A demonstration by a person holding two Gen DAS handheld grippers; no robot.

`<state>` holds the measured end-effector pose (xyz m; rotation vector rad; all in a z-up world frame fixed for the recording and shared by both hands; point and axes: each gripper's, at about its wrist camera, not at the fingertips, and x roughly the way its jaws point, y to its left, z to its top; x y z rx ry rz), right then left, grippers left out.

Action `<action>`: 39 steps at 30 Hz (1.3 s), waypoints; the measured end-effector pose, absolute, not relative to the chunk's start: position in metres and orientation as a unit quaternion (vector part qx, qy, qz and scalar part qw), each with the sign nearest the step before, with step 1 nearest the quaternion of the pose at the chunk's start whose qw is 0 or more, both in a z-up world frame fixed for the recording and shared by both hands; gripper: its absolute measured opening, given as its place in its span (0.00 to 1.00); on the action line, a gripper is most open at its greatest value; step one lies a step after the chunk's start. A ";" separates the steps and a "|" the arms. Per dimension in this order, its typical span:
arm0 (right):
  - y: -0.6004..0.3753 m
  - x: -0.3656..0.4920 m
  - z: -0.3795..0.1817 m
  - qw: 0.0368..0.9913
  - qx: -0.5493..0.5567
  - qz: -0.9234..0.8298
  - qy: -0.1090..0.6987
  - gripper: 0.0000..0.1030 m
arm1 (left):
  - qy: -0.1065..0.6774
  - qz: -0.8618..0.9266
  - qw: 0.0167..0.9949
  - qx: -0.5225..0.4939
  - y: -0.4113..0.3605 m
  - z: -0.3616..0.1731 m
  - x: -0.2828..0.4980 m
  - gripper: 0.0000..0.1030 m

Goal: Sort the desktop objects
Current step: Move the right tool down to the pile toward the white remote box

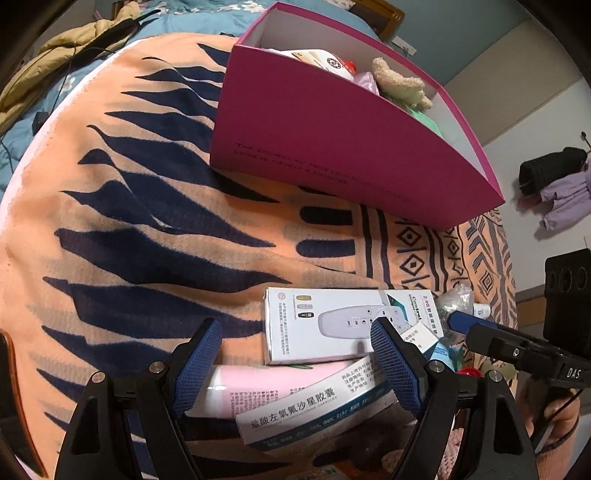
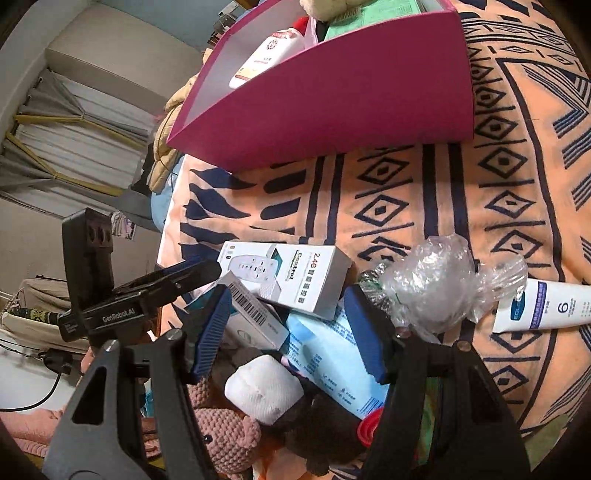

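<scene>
My left gripper (image 1: 295,350) is open just above a heap of items on the orange patterned blanket (image 1: 147,221). Under and between its fingers lie a white remote-control box (image 1: 325,325), a pink tube (image 1: 258,387) and a white and blue medicine box (image 1: 314,413). My right gripper (image 2: 290,328) is open too, over a light blue pack (image 2: 332,354) and a small barcoded box (image 2: 251,314), touching neither clearly. The remote-control box (image 2: 291,277) lies just beyond it. Behind stands the magenta box (image 1: 332,147) (image 2: 332,103), which holds a plush toy (image 1: 402,86) and a white bottle (image 2: 266,55).
Crumpled clear plastic (image 2: 436,288) and a white tube (image 2: 546,306) lie right of the heap. A crocheted pink and brown toy (image 2: 229,432) sits under the right gripper. The blanket drops off at its left edge toward a blue bedcover (image 1: 221,18). Clothes (image 1: 561,192) hang on the wall.
</scene>
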<state>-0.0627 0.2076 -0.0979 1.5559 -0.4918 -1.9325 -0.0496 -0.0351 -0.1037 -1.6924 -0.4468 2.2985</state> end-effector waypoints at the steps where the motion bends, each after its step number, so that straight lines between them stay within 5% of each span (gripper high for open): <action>1: 0.206 -0.063 -0.098 0.302 0.588 -0.728 -0.183 0.63 | -0.152 0.789 0.126 -0.581 -0.034 -0.104 -0.050 0.82; 20: 0.187 -0.074 -0.110 0.301 0.603 -0.723 -0.149 0.63 | -0.130 0.787 0.106 -0.593 -0.029 -0.116 -0.051 0.82; 39: 0.170 -0.076 -0.123 0.307 0.613 -0.717 -0.126 0.63 | -0.196 0.744 0.154 -0.620 -0.033 -0.129 -0.047 0.82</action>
